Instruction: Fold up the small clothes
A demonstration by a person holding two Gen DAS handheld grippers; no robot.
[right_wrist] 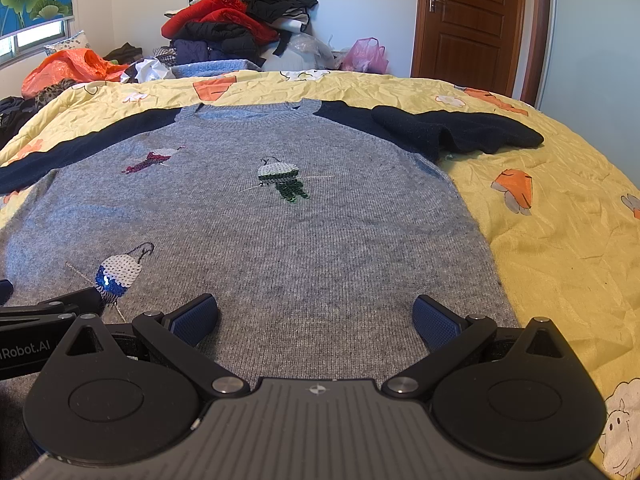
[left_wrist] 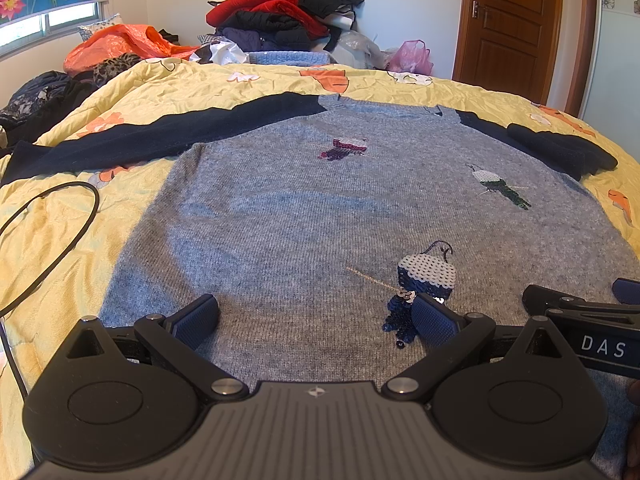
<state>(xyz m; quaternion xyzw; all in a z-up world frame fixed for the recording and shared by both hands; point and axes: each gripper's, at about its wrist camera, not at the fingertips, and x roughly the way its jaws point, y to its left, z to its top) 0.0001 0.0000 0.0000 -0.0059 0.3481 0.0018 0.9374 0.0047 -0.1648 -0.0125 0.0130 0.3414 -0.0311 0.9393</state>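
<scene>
A grey knitted sweater with navy sleeves is laid flat, front up, on a bed covered by a yellow floral quilt. Three sequinned birds are sewn on its front. The right tool is held over the hem, its blue-padded fingers spread apart. Part of the left tool is seen at the left edge. Heaped clothes and a brown door are seen behind.

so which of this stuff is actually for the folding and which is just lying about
For the job:
- grey sweater with dark sleeves, spread flat on the yellow quilt
- left gripper, open
- right gripper, open

Lying about:
- clothes pile behind the bed
- orange plastic bag
- pink plastic bag
- black cable on the quilt
- wooden door
</scene>
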